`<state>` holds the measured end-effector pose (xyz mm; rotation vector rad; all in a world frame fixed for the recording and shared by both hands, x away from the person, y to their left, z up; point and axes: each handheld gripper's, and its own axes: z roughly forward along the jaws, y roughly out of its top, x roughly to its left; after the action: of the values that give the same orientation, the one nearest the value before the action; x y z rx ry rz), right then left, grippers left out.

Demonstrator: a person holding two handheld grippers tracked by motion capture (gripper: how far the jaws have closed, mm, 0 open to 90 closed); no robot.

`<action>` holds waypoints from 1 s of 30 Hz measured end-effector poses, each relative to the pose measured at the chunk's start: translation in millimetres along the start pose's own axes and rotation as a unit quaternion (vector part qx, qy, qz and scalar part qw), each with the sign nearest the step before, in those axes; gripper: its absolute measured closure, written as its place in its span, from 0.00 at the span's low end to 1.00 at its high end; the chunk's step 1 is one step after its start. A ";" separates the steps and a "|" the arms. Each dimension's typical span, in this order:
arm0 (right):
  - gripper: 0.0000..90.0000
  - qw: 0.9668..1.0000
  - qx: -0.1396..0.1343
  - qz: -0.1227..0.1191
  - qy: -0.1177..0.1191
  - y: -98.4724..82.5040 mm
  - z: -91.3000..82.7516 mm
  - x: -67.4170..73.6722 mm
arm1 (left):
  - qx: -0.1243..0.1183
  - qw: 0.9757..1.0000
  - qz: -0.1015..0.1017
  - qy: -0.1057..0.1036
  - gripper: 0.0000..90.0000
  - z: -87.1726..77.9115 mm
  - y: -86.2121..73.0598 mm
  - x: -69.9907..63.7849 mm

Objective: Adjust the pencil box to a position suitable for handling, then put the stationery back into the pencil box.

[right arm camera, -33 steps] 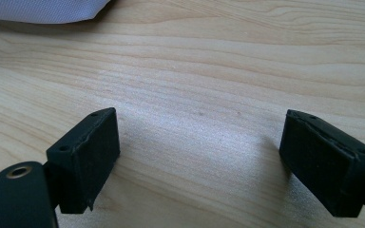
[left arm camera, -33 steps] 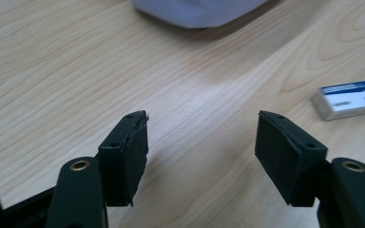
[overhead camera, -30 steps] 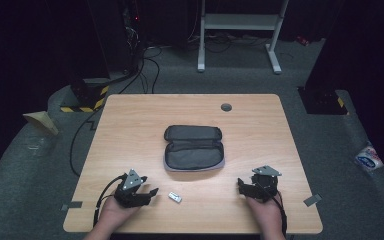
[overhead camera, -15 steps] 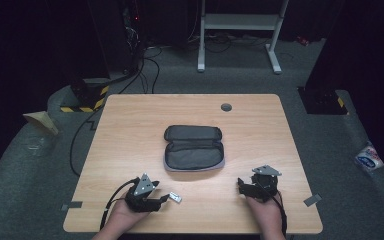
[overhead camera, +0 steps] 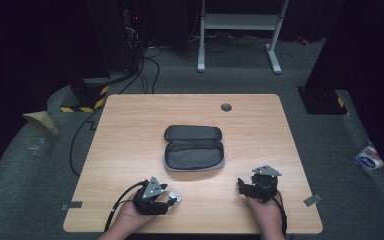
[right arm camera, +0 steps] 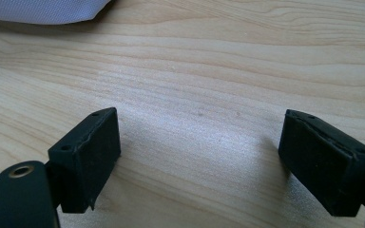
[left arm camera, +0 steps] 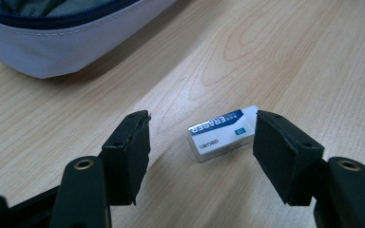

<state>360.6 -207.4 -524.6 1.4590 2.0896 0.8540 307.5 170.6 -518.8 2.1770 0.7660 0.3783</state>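
The left gripper [left arm camera: 202,142] sits low over the table [overhead camera: 130,130], jaws apart, the eraser [left arm camera: 222,132] lying flat between them, nearer the right jaw. The right gripper [right arm camera: 199,156] rests spread over bare wood. The pouch [left arm camera: 62,33] ahead is cut off by the frame.
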 end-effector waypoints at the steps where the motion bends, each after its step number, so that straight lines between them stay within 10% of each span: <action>1: 0.15 1.000 0.000 0.000 -0.001 0.0 0.0 0.0 | 0.001 1.000 0.002 -0.001 0.42 1.6 0.9 -1.2; 30: 0.19 1.000 -0.004 0.001 -0.001 -0.6 -1.0 -0.2 | -0.007 0.999 0.022 -0.026 0.75 6.6 -3.3 -4.5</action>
<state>359.6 -208.0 -524.3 1.4584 2.0811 0.8588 305.9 165.5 -525.7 2.1854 0.6852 0.3464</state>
